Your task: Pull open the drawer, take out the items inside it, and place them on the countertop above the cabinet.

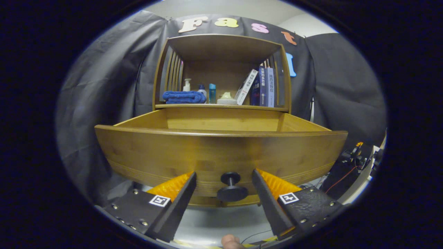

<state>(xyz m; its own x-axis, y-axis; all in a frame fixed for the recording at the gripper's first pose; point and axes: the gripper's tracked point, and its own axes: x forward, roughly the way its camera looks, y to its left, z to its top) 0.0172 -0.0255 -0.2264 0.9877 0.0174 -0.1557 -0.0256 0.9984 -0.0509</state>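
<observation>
Gripper view shows us the drawer [221,152] already pulled out, our tongs [224,176] spread apart either side of its knob [231,186], contents hidden, nothing yet moved to the worktop [221,106].

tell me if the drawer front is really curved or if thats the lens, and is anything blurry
Gripper view: fisheye bends the drawer front into a bow; the knob sits sharp between the open gripper fingers; the shelf books are small but legible; light is soft, without glare.
</observation>
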